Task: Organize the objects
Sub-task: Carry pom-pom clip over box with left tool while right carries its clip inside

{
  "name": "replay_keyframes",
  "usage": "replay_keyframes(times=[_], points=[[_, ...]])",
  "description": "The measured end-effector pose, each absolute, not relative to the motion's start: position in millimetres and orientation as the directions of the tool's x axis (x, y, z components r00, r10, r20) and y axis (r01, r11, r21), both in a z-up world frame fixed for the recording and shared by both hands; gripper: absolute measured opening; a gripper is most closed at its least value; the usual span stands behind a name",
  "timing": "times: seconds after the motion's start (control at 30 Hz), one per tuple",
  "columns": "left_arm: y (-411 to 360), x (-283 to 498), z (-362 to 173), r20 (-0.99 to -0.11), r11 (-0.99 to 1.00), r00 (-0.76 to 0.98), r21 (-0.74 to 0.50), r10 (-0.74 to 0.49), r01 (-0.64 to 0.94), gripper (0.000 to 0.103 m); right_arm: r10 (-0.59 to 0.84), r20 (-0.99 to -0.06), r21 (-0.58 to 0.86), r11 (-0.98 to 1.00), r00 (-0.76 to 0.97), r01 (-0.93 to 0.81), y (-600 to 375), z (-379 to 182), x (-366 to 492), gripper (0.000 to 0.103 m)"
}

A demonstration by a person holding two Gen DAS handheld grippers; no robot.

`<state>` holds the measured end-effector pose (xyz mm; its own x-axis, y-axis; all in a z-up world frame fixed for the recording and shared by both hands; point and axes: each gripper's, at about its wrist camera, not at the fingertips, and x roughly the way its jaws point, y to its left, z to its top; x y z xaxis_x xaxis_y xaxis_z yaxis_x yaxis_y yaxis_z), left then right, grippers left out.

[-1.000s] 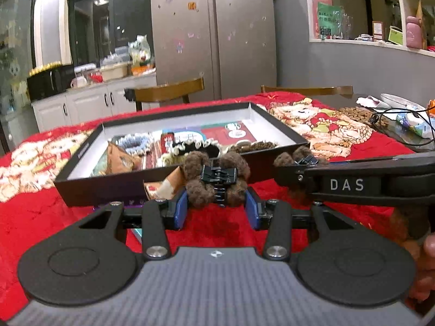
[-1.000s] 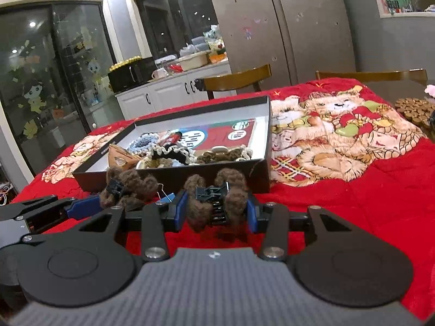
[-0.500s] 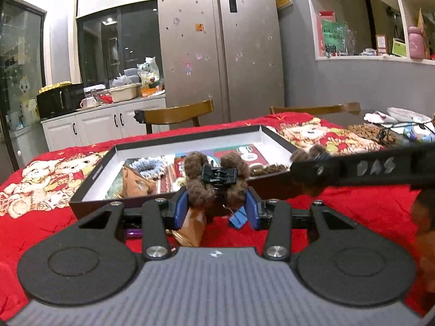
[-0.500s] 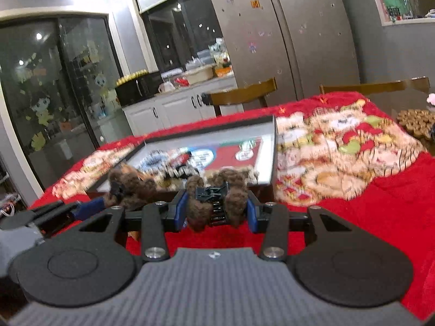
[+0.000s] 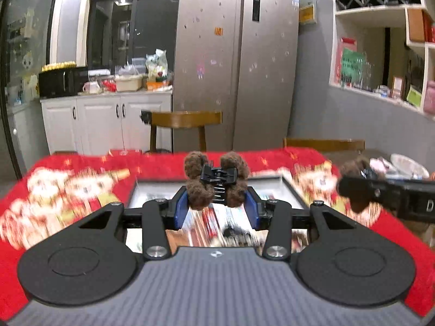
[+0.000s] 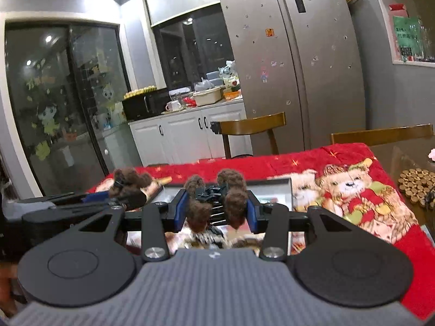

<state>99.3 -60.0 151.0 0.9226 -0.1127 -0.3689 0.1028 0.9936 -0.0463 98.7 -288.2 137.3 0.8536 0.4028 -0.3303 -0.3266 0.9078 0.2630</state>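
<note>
Red cloth (image 5: 68, 190) with teddy bear prints covered the counter (image 6: 391, 157), and it was the largest thing near the claws. A steel fridge (image 5: 236, 62) stood behind it, with a wooden chair (image 5: 185, 121) in front of the fridge. On the cloth lay a shallow box (image 5: 292, 190) with a dark rim and a pale inside. It held several small things, but they were blurred and I cannot tell what each one was. A round mat of wooden discs (image 6: 417, 186) rested on the bare counter at the right edge.

The left claw (image 5: 216, 203) was above the near part of the box. Its blue pads (image 5: 180, 207) were clamped on a brown fluffy hair clip (image 5: 216, 182), which had black teeth in the middle. The right claw (image 6: 216, 209) was beside it, also above the box. Its pads (image 6: 180, 210) were pressed on a second hair clip (image 6: 217, 199) of the same kind. Both clips were in the air and did not touch the box.
</note>
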Motion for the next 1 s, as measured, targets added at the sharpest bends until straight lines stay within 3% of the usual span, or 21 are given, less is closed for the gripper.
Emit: replay_keyframes(times=[0.2, 0.47, 0.8, 1.0], points=[[-41.3, 128.7, 197.6, -0.372, 0.991, 0.919, -0.082, -0.130, 0.107, 0.049, 0.423, -0.328, 0.343, 0.886, 0.845, -0.310, -283.3, 163.8, 130.9, 0.047], [-42.0, 178.3, 210.0, -0.349, 0.971, 0.915, -0.192, -0.205, 0.144, 0.049, 0.400, -0.374, 0.439, 0.871, 0.837, -0.220, -291.4, 150.5, 193.2, 0.048], [-70.6, 251.5, 142.7, -0.435, 0.968, 0.873, -0.204, -0.222, 0.145, 0.049, 0.348, -0.490, 0.455, 0.884, 0.799, -0.106, -295.9, 87.1, 260.2, 0.048], [-77.3, 278.4, 96.8, -0.550, 0.970, 0.802, -0.194, -0.234, 0.150, 0.049, 0.310, -0.577, 0.380, 0.921, 0.756, -0.087, -283.3, 51.9, 279.2, 0.048]])
